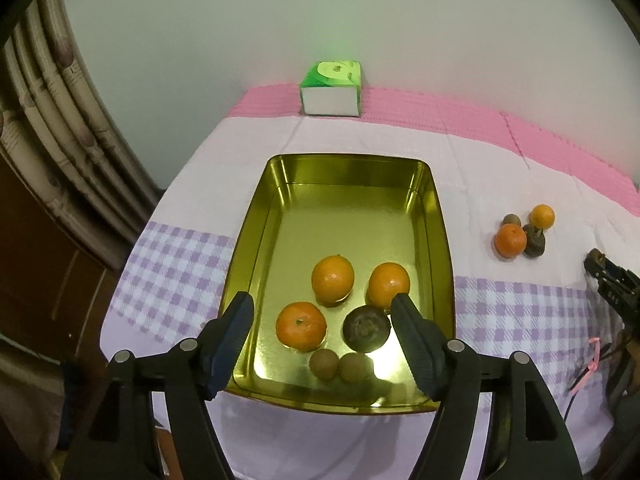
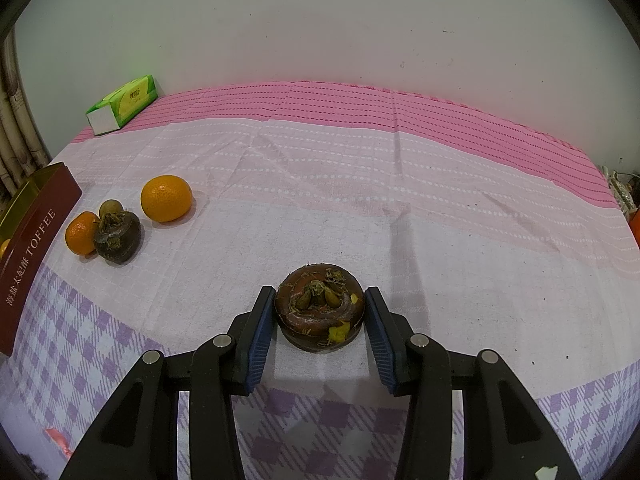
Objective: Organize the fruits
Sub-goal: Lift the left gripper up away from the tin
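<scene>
A gold tin tray (image 1: 256, 248) holds three oranges (image 1: 333, 279), a dark mangosteen (image 1: 366, 327) and two small brown fruits (image 1: 324, 364). My left gripper (image 1: 322, 304) is open and empty, hovering over the tray's near end. In the right wrist view, my right gripper (image 2: 320, 304) is closed around a dark mangosteen (image 2: 319, 310) resting on the cloth, both pads at its sides. A loose group lies on the cloth: two oranges (image 2: 166, 198), a mangosteen (image 2: 118, 238) and a small brown fruit (image 2: 110, 207). The group also shows in the left wrist view (image 1: 520, 236).
A green tissue box (image 1: 332, 88) stands at the back against the wall; it also shows in the right wrist view (image 2: 122, 104). The tray's red side, lettered TOFFEE (image 2: 32, 256), is at the left. A curtain (image 1: 60, 120) hangs beyond the table's left edge.
</scene>
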`<state>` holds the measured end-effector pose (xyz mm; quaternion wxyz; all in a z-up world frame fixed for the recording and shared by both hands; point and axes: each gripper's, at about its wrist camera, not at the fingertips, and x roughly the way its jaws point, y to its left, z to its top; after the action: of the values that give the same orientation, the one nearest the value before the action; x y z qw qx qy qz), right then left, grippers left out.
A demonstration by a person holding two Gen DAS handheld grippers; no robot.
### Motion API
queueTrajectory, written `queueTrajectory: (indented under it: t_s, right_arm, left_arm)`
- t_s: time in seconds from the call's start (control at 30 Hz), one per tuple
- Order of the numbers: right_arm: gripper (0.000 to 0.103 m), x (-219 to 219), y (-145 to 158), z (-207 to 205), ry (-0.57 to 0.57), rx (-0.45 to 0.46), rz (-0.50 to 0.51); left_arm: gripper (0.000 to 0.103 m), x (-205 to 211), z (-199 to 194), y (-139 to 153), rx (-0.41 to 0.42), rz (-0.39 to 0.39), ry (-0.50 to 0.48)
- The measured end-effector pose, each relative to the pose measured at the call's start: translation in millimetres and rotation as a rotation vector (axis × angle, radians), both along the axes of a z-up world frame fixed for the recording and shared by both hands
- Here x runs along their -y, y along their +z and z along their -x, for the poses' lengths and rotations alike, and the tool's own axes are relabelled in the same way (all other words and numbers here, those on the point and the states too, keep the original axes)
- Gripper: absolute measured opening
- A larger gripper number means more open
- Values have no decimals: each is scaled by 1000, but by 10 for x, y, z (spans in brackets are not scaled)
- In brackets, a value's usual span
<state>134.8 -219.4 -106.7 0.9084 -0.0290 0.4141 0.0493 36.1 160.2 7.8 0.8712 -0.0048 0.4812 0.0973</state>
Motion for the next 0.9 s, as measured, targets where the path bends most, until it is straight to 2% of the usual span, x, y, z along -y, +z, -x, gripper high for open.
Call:
queueTrajectory:
  t_s: [0.17,0.37,0.5,0.63,0.9]
  right_arm:
    - [42,-2,1,3,0,0,-1]
    - [41,2,-3,-2,1,2,0]
    - [40,3,-9,-10,-2,1,3]
    - [40,-13,-6,-11,-18,-6,9]
    - [40,-93,132,36,-30,-4,26]
  left_arm:
    - [74,-37,66,-18,0,-12,-4]
    - [82,-127,140,3,29,-12,18]
    - [83,-210,131,-38,26,5,43]
    - [83,-257,122,-35,43,-27,75]
    - [84,-417,117,-36,54,7,141]
